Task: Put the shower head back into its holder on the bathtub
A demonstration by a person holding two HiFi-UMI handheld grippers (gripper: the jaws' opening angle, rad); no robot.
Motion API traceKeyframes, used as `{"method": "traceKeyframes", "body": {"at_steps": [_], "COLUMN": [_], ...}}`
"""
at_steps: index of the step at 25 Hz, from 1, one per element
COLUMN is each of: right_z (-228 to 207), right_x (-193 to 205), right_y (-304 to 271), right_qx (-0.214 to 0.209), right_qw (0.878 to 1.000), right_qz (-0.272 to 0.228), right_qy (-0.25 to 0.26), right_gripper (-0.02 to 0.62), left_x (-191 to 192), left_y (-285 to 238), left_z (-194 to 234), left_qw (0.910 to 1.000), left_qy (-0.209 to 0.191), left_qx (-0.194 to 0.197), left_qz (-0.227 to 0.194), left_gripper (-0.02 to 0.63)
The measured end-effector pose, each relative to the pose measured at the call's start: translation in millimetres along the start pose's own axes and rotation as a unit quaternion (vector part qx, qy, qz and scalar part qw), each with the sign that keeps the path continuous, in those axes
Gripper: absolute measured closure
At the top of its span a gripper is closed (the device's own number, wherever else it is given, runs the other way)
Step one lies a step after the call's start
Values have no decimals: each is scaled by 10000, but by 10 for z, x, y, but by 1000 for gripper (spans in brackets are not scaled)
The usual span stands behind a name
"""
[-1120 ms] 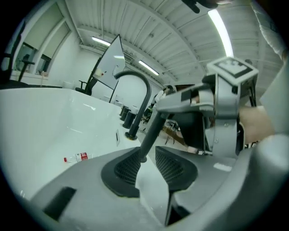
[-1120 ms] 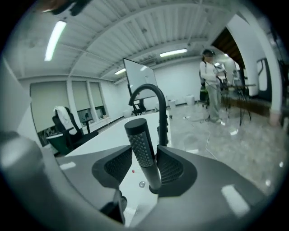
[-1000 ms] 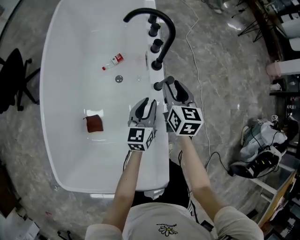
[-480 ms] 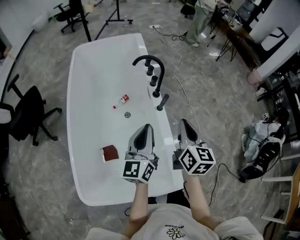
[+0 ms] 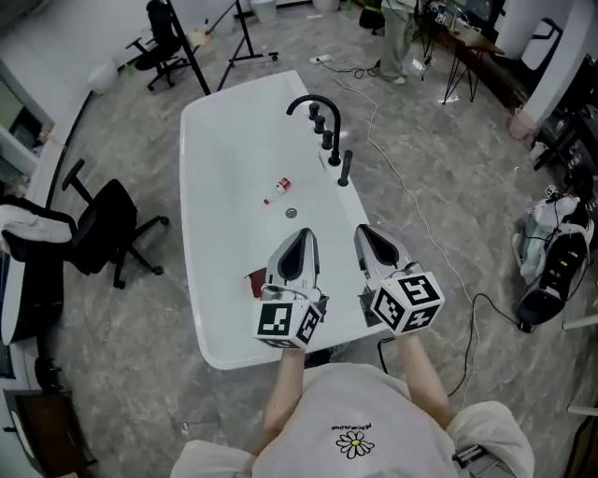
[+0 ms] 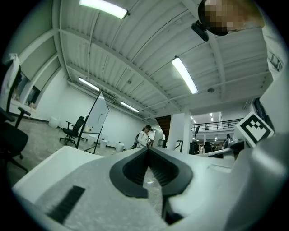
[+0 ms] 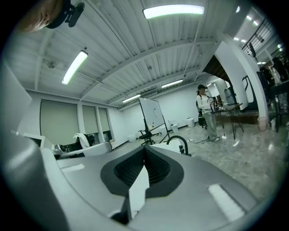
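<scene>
shower head (image 5: 345, 168): upright on bathtub (image 5: 200, 215) rim | left tongs (image 5: 305, 235), right tongs (image 5: 363, 231): over near end

Bright, even indoor light from ceiling tube lamps (image 7: 174, 11); shadows soft, weak. White bathtub (image 5: 224, 187) nr blown out in head view. Gripper views: heavy fisheye bend, dark vignette at corners, foreground soft.

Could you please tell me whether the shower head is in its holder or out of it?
It looks in: the shower head stands upright on the rim of the bathtub, beside the knobs.
</scene>
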State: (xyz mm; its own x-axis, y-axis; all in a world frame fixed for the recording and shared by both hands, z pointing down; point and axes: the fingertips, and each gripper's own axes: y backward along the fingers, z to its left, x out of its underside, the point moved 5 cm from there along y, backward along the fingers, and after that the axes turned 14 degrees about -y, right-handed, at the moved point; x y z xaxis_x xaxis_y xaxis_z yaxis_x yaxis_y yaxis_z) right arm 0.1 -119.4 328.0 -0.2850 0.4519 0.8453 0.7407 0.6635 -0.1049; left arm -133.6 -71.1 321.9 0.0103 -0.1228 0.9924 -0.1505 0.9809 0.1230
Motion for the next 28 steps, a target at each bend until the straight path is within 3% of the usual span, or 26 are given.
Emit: {"method": "traceKeyframes", "body": {"at_steps": [3, 7, 10, 17, 23, 28], "right_z": [146, 322, 395, 519, 737, 754], "right_x": [245, 421, 461, 171, 304, 504], "right_y": [375, 346, 589, 1047, 579, 950], "right_qx": [-105, -109, -135, -89, -218, -442], "right_qw": [9999, 9990, 9992, 9986, 9975, 9962], "right_qz": [89, -27, -10, -264, -301, -125], "right_qy": [77, 429, 382, 444, 595, 744], "right_gripper": [594, 594, 594, 594, 594, 594], "left_x": [-63, -55, -44, -368, -177, -75], "left_y": [426, 611, 704, 747, 729, 1083], "left_z": [-201, -154, -361, -702, -152, -433], "left_qw": [9989, 9944, 9930, 9905, 9937, 9952], "left_qy": [-452, -949, -1009, -1199, -884, -859], "left_qx": [90, 444, 606, 668, 665, 440], "left_qz": [30, -98, 83, -30, -166, -171], "left_gripper": [607, 607, 607, 607, 607, 607]}}
